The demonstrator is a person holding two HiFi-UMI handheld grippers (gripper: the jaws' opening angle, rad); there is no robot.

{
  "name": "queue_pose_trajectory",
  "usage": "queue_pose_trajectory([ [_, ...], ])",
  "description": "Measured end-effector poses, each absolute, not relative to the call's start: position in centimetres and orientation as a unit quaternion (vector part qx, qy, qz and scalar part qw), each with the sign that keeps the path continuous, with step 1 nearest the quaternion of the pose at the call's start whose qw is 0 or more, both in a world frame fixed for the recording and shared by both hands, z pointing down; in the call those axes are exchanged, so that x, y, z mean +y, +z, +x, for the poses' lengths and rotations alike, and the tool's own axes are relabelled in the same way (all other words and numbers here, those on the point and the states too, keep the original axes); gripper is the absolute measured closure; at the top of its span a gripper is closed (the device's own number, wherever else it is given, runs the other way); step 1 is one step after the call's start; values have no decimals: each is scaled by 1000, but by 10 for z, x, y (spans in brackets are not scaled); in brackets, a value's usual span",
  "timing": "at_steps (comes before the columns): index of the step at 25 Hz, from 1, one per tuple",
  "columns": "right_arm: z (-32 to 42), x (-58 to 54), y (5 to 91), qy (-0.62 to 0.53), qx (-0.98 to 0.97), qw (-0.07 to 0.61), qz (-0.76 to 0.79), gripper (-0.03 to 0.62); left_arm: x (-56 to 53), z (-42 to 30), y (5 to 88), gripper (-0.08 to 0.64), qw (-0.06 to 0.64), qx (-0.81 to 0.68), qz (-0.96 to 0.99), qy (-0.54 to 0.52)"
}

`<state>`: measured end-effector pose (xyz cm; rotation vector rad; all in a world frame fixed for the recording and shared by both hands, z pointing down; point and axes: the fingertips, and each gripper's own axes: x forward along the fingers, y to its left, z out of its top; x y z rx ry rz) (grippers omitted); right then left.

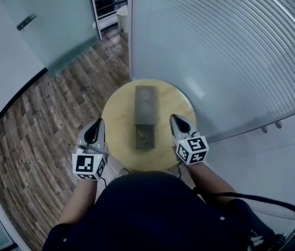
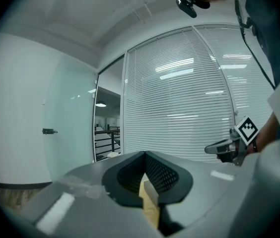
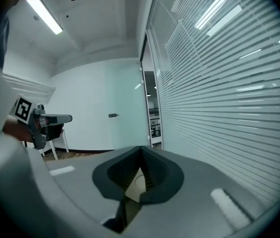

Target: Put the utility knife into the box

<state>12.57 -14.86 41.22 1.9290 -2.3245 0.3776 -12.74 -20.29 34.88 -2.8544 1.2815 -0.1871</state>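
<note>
A long dark box [image 1: 145, 109] lies along the middle of the round wooden table [image 1: 118, 114]. Its near end is open, and a slim thing that looks like the utility knife [image 1: 143, 137] lies there. My left gripper [image 1: 100, 121] hangs over the table's left edge, clear of the box, with its jaws meeting at the tips and nothing between them. At the table's right edge my right gripper [image 1: 172, 117] is likewise shut and empty. In the left gripper view the closed left gripper [image 2: 144, 153] hides most of the table. The right gripper view shows the same of the right gripper [image 3: 141, 148].
A curved wall of glass with blinds [image 1: 226, 46] runs close behind and to the right of the table. Wooden floor [image 1: 37, 129] spreads to the left, with a frosted glass door [image 1: 48, 20] beyond. The person's dark torso [image 1: 147, 208] stands at the table's near edge.
</note>
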Motion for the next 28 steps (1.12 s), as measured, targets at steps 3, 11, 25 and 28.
queue_pose_trajectory([
  [3, 127, -145, 404, 111, -768, 53, 628, 584, -210, -132, 346, 557, -1, 421, -906, -54],
  [11, 126, -142, 403, 106, -774, 54, 622, 583, -210, -116, 348, 557, 3, 408, -911, -59],
  [25, 128, -145, 409, 105, -775, 46, 621, 584, -211, -93, 337, 557, 25, 379, -923, -67],
  [28, 127, -145, 412, 107, -777, 48, 618, 583, -214, -92, 337, 557, 24, 379, -923, -66],
])
